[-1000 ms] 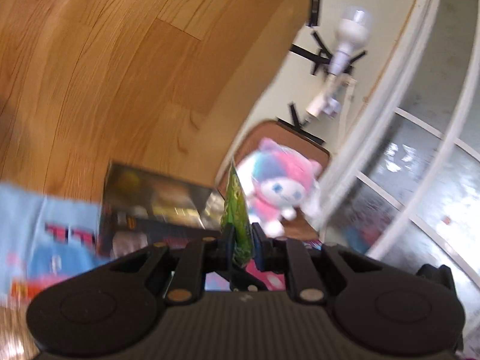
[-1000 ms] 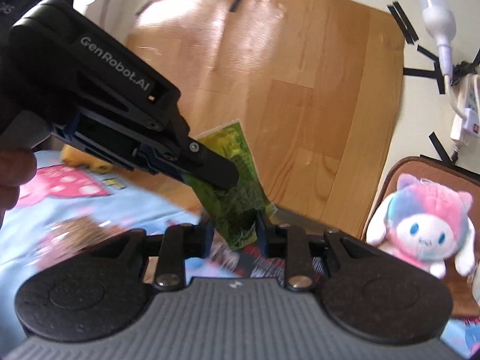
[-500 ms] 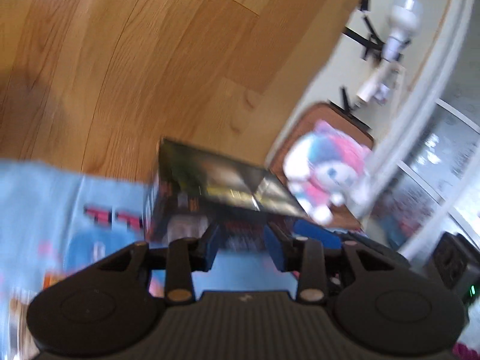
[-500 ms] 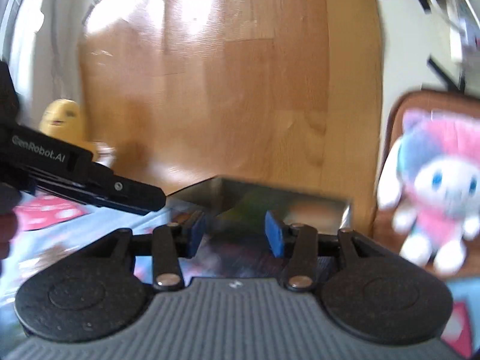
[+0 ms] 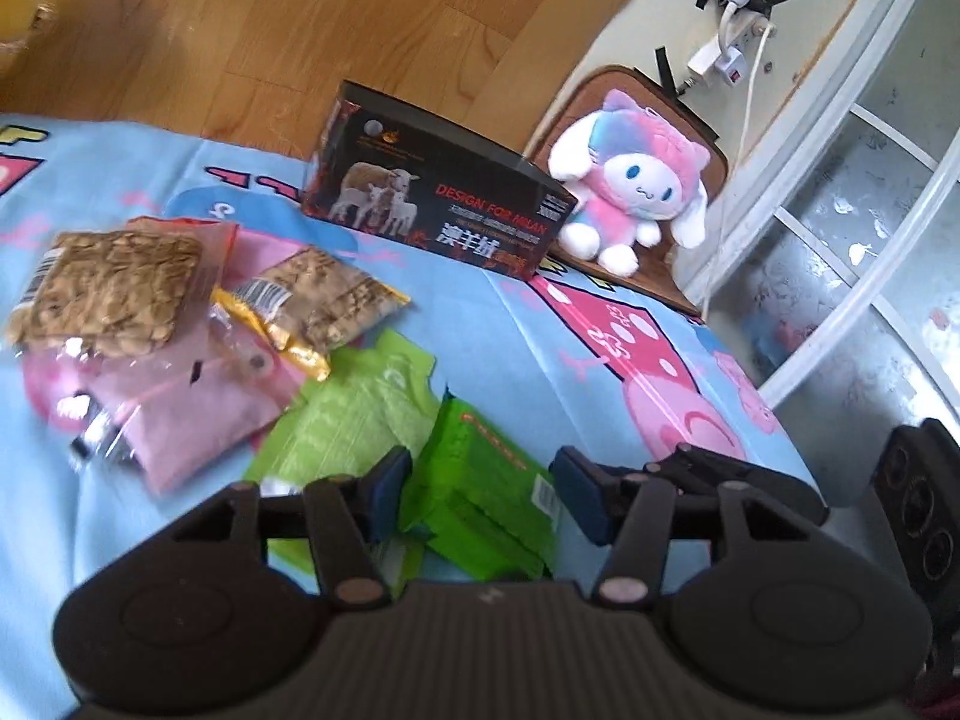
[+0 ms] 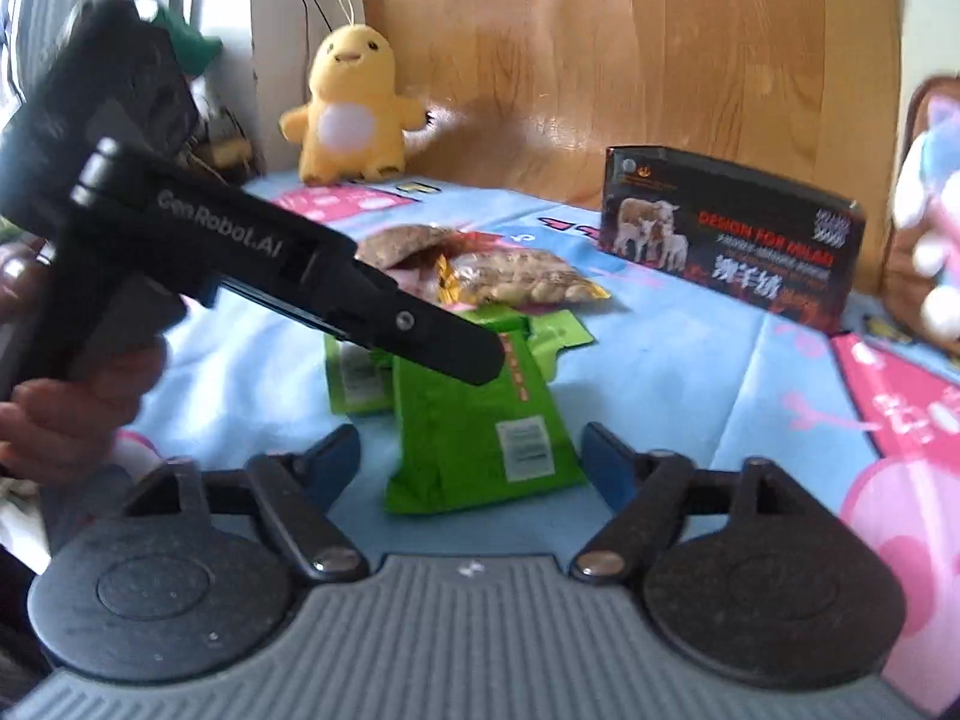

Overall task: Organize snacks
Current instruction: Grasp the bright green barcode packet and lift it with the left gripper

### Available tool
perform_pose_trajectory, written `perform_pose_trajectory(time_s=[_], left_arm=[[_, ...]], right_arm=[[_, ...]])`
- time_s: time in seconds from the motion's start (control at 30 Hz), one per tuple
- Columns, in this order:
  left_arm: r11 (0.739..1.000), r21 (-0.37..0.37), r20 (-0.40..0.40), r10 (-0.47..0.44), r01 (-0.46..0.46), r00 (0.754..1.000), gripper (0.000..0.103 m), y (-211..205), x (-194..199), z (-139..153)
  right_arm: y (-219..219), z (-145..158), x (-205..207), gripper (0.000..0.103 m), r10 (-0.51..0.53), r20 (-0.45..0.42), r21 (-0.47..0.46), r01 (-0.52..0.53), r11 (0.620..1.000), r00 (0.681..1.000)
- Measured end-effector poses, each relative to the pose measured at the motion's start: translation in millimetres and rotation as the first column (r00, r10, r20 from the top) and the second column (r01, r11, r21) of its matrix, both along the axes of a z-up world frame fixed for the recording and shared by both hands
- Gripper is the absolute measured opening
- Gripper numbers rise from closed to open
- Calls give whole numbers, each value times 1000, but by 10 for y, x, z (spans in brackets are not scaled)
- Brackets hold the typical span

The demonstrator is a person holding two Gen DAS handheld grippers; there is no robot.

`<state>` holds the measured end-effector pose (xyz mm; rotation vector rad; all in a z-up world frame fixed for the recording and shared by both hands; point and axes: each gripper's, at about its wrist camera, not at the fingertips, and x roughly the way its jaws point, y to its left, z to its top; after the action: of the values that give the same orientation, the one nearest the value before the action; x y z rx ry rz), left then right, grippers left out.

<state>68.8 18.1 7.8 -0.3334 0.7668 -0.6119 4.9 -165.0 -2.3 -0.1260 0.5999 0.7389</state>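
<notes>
A bright green snack packet (image 5: 480, 498) lies on the blue cartoon cloth (image 5: 540, 330). My left gripper (image 5: 483, 489) straddles its near end; its jaws are opening and the pads stand clear of the packet. The same green snack packet (image 6: 474, 438) sits between my right gripper's (image 6: 471, 462) pads, which are also opening and not touching it. In the right wrist view, the left gripper (image 6: 480, 360) reaches in over the packet's top. A paler green packet (image 5: 354, 414), a pink packet (image 5: 180, 414) and two seed packets (image 5: 114, 294) (image 5: 324, 300) lie to the left.
A dark open-topped box (image 5: 438, 204) printed with sheep stands at the cloth's far edge, also seen as the dark box (image 6: 732, 240). A pink-and-blue plush (image 5: 636, 180) sits on a brown cushion right of it. A yellow chick plush (image 6: 351, 102) stands far left. A hand (image 6: 66, 414) holds the left gripper.
Both grippers were shut together on a small yellow-green packet held up near the dark box. They have let it go, dropped down over the snack pile and spread their jaws around another green packet.
</notes>
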Motion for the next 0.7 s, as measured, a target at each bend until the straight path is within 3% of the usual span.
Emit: perform_pose_trajectory(time_s=[0.13,0.37,0.5,0.7], left_arm=[[1000,-21,15,14,-14,1000,41,18,-80,71],[999,-25,141,30,-27,990,41,-49,10,466],[999,-18,206,39,-36,978,41,-136,313,714],[995,-36,251,101,-95,963,41,-262,1032,961]], right_arm=[[-94,-40,8,61,-7,-1,45,7,999,1000],[-47,132,150,60,-71,185,69,59,996,980],[-11,252,415,60,-110,295,72,93,993,949],[115,369,1141,60,-158,380,74,140,987,911]])
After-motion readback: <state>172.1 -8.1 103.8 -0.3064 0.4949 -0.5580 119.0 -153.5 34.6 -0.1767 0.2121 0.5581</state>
